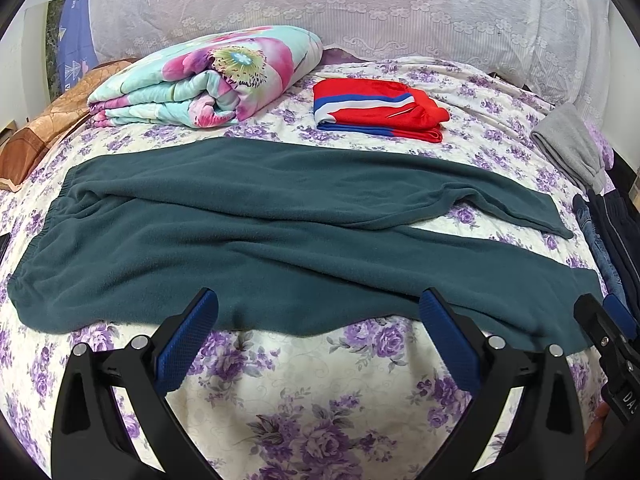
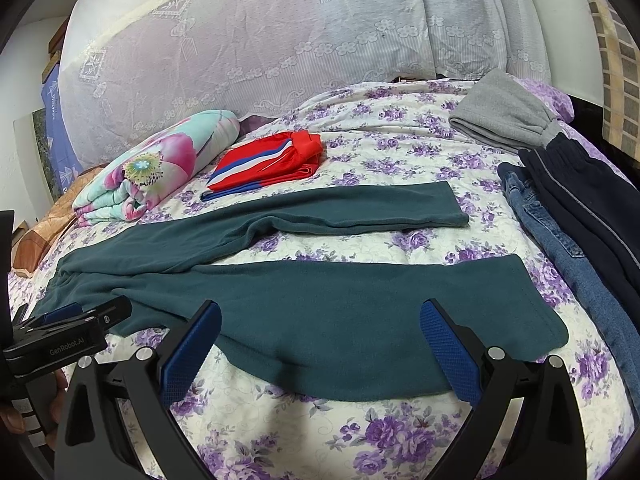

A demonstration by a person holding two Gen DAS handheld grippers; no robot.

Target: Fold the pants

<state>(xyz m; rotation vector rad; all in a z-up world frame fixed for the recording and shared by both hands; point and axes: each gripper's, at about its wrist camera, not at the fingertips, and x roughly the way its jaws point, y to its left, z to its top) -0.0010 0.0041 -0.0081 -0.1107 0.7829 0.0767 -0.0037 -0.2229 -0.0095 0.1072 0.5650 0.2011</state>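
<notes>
Teal fleece pants (image 1: pixel 240 220) lie spread flat on the bed, waistband at the left and both legs running right, split apart near the cuffs (image 2: pixel 492 280). My left gripper (image 1: pixel 319 300) hovers open over the near edge of the pants around the seat, nothing between its blue pads. My right gripper (image 2: pixel 320 308) is open too, over the near leg's lower edge, and holds nothing. The right gripper (image 1: pixel 604 312) also shows at the right edge of the left wrist view, near the near leg's cuff. In the right wrist view, the left gripper (image 2: pixel 76 320) is at the far left.
A purple-flowered bedsheet (image 1: pixel 300 400) covers the bed. Behind the pants lie a folded floral quilt (image 1: pixel 208 76) and a folded red, white and blue garment (image 1: pixel 376 108). At the right sit a grey garment (image 2: pixel 508 120), jeans (image 2: pixel 560 232) and dark navy trousers (image 2: pixel 592 192). A lace cover (image 2: pixel 280 40) drapes the back.
</notes>
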